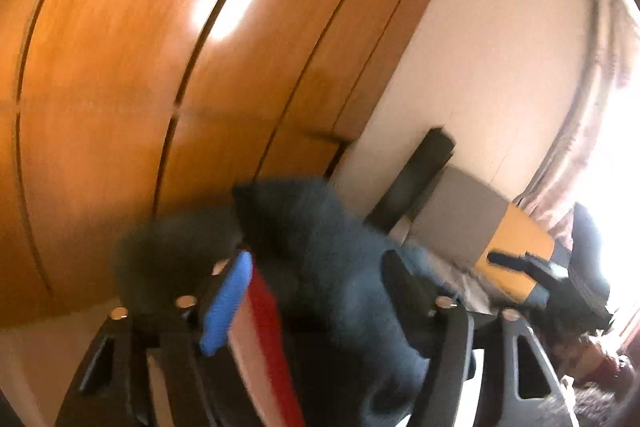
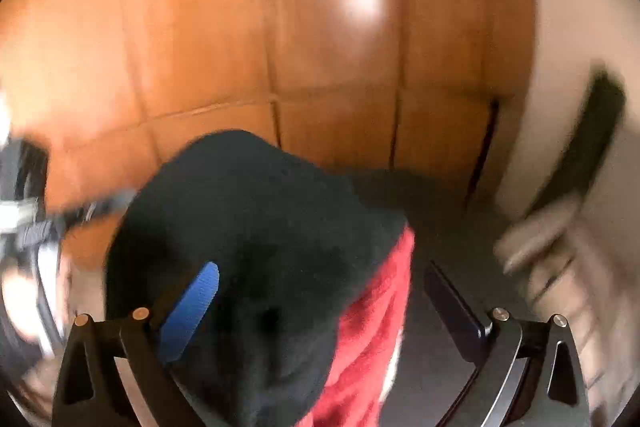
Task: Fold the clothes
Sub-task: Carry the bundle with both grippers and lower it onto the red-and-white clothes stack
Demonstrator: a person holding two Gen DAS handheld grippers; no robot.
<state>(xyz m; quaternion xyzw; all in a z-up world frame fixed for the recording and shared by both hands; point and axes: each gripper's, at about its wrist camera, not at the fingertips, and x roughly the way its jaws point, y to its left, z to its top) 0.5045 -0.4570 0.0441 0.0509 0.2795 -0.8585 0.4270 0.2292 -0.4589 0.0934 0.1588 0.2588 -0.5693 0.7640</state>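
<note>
A dark navy garment [image 1: 320, 227] with a red and white panel [image 1: 260, 331] is held up in the air, blurred by motion. My left gripper [image 1: 316, 291] has its jaws partly closed, with the bunched cloth filling the gap from the blue pad [image 1: 228, 299] across. In the right wrist view the same garment [image 2: 260, 207], red [image 2: 372, 327] along its right side, lies over the blue-padded finger [image 2: 192, 307]. My right gripper [image 2: 320, 307] stands wide apart, and a bare gap separates the cloth from its black finger [image 2: 452, 307]. Each gripper shows blurred at the edge of the other's view.
Glossy wooden wardrobe doors [image 1: 160, 67] [image 2: 320, 47] fill the background. To the right are a white wall [image 1: 500, 47], a black upright piece [image 1: 428, 163], a grey box [image 1: 456, 219] on a yellow surface [image 1: 520, 255], and a bright curtained window [image 1: 592, 107].
</note>
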